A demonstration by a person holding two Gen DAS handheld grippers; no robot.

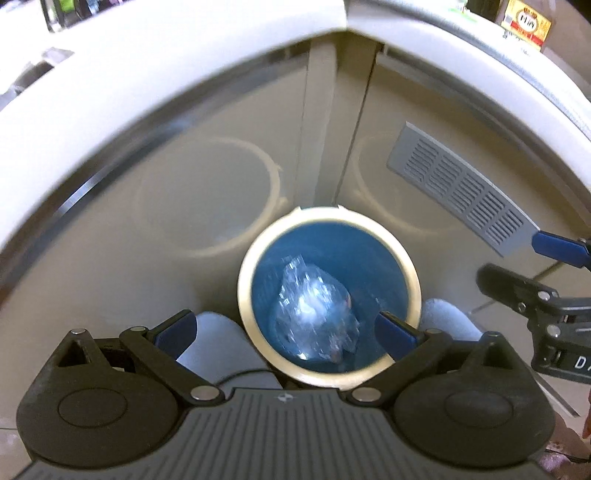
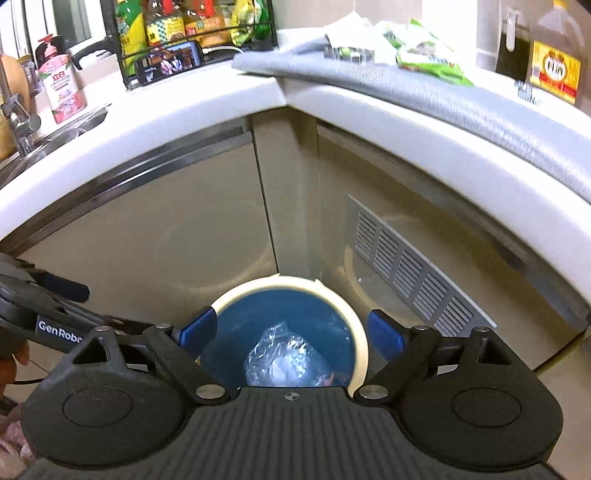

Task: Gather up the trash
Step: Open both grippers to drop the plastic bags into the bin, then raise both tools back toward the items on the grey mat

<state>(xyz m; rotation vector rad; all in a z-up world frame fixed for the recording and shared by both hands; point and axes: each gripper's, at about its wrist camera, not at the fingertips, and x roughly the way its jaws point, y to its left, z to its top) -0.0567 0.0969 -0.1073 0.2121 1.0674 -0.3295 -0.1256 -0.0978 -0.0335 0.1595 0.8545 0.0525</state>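
Both grippers hang over a round bin (image 1: 328, 291) on the floor, tucked into the inside corner of the kitchen cabinets. The bin has a cream rim and a blue inside. A crumpled clear plastic bag (image 1: 314, 317) lies at the bottom of it — loose, touched by neither gripper.

Left gripper (image 1: 286, 330): jaws spread wide, nothing between them. Its blue pads sit apart, one over the bin's near rim, the other off to the left of the bin.

Right gripper (image 2: 291, 334): jaws spread wide too, empty, blue pads either side of the bin's mouth as seen from its own camera. The same gripper shows at the right edge of the left wrist view, beside the bin, pads apart.

The bag (image 2: 284, 360) shows again in the right wrist view, low in the bin (image 2: 332, 295).

A grey vent grille (image 2: 413, 273) sits in the cabinet door to the right of the bin. Above, the white worktop (image 2: 184, 107) wraps the corner — a grey mat (image 2: 424, 92) on its right run with green packets (image 2: 424, 51) and bottles, a wire rack of packets (image 2: 192, 26) at the corner, a pink soap bottle (image 2: 61, 83) and a tap (image 2: 16, 114) by the sink on the left. Light grey socks or slippers show either side of the bin in the left wrist view; cannot tell which.
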